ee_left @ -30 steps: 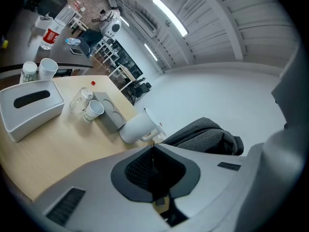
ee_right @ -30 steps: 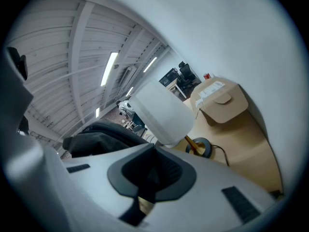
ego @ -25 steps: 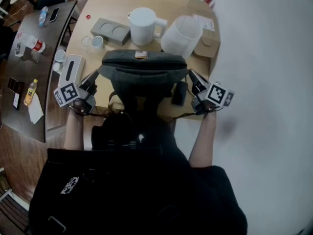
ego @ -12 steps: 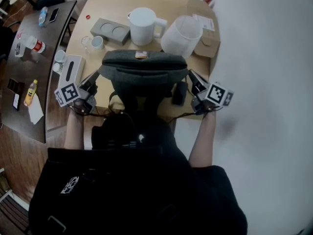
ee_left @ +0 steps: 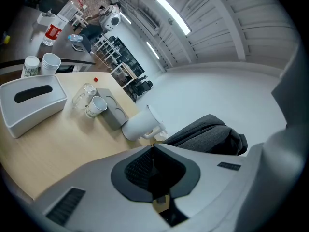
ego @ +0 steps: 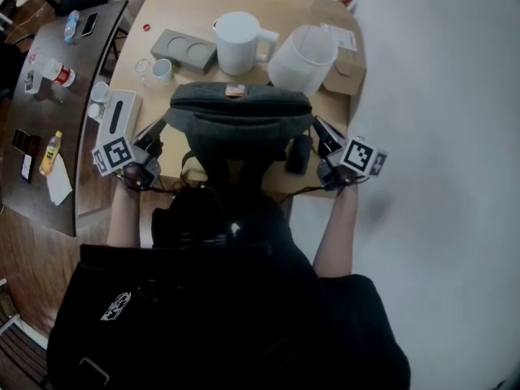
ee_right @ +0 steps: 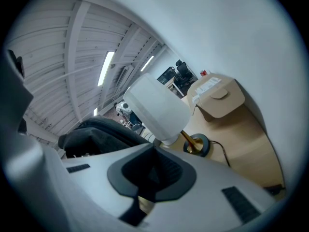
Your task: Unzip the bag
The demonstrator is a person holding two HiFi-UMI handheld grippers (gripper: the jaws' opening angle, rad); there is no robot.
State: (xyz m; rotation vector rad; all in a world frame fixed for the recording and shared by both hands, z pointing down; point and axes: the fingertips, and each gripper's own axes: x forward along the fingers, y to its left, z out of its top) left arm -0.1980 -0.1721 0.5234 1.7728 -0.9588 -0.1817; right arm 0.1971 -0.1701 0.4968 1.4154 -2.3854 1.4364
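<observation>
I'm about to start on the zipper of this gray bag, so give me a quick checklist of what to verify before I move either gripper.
1. Bag within reach: ok. The gray bag lies on the table between the left gripper and the right gripper.
2. Jaws ready to grasp: not ok. Both grippers' jaws are shut, with nothing between them.
3. Zipper pull located: cannot tell. No view shows it clearly.
4. Room behind the bag: not ok, probably. The white jug and the lamp stand close behind it.
</observation>
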